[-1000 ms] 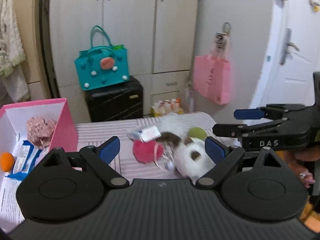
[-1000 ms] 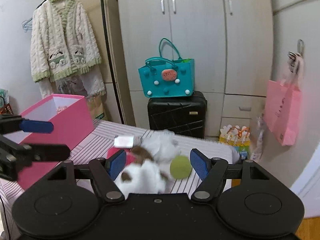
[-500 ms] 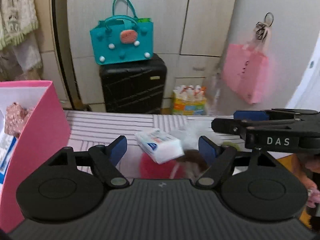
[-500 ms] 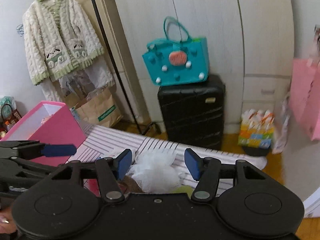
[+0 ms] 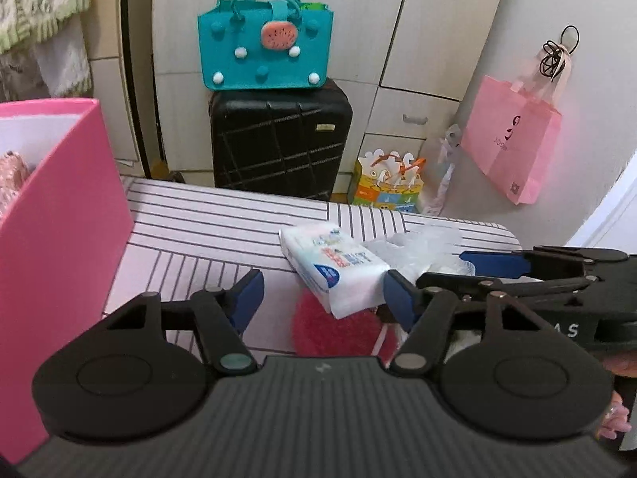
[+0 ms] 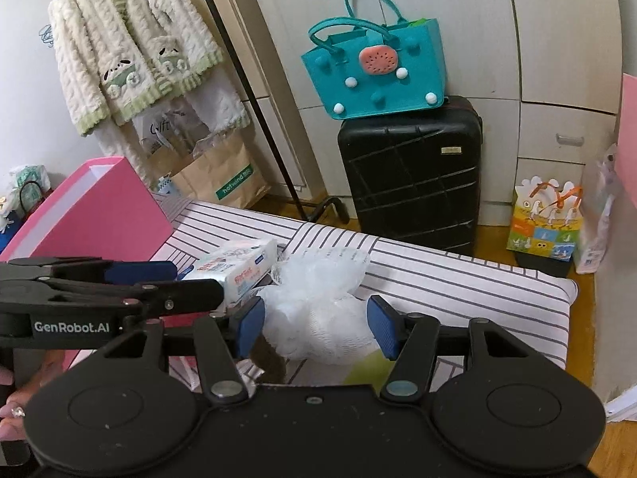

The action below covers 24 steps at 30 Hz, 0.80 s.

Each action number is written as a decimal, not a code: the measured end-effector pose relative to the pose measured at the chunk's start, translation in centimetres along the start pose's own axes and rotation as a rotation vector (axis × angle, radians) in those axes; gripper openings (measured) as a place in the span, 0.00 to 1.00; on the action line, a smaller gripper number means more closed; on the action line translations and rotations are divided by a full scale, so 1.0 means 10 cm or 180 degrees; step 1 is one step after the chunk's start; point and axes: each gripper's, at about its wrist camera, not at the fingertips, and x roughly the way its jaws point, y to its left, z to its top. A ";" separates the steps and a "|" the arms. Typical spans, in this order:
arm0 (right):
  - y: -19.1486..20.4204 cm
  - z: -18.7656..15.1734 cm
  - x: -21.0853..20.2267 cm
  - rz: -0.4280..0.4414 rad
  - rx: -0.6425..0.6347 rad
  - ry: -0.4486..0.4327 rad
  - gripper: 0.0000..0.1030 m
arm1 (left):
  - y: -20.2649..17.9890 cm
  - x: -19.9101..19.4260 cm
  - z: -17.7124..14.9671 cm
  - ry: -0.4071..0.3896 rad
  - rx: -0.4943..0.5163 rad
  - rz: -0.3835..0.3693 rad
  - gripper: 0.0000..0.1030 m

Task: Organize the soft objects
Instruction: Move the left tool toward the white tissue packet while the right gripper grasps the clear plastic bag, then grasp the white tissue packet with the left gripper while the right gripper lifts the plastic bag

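A white tissue pack (image 5: 334,267) lies on the striped table (image 5: 199,219), resting on a red plush (image 5: 330,326). My left gripper (image 5: 322,296) straddles the pack with its jaws closing; the right pad touches the pack and the left pad stands clear of it. To the right, a white mesh pouf (image 6: 318,302) fills the gap of my right gripper (image 6: 316,322), with both pads against it. A green ball (image 6: 366,366) and a brown plush piece (image 6: 270,358) peek out beneath. Each gripper also shows in the other's view: the right gripper (image 5: 469,271), the left gripper (image 6: 175,281).
An open pink box (image 5: 59,219) stands on the table's left with a pink cloth inside. Beyond the far edge are a black suitcase (image 6: 410,175) with a teal bag (image 6: 374,67) on it, a clothes rack with a cardigan (image 6: 131,40), and a hanging pink bag (image 5: 513,139).
Both grippers have moved forward and down onto the pile. The left jaws have narrowed around the tissue pack. The right jaws have narrowed onto the mesh pouf.
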 end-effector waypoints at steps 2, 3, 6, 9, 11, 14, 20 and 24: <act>0.01 0.00 0.02 -0.0005 -0.0012 -0.0005 0.62 | 0.02 0.02 -0.01 0.0024 -0.0030 -0.0019 0.59; 0.01 -0.01 0.03 -0.0001 -0.0022 -0.0004 0.62 | 0.02 0.03 -0.01 0.0033 -0.0037 -0.0020 0.57; 0.02 -0.02 0.04 -0.0039 -0.0078 -0.0009 0.56 | 0.04 0.07 -0.04 0.0092 -0.0088 -0.0075 0.45; 0.07 -0.07 0.03 -0.0126 -0.0185 -0.0009 0.38 | 0.08 0.12 -0.08 0.0188 -0.0158 -0.0156 0.33; 0.09 -0.08 0.00 -0.0130 -0.0182 -0.0023 0.27 | 0.09 0.11 -0.10 0.0154 -0.0172 -0.0161 0.31; 0.12 -0.06 -0.07 -0.0100 -0.0128 -0.0065 0.15 | 0.08 0.08 -0.10 0.0121 -0.0163 -0.0164 0.25; 0.22 -0.05 -0.15 -0.0141 -0.0146 -0.0109 0.11 | 0.06 -0.05 -0.08 0.0010 -0.0016 -0.0143 0.03; 0.28 -0.04 -0.18 -0.0187 -0.0194 -0.0089 0.10 | 0.12 -0.09 -0.07 0.0021 -0.0049 -0.0152 0.03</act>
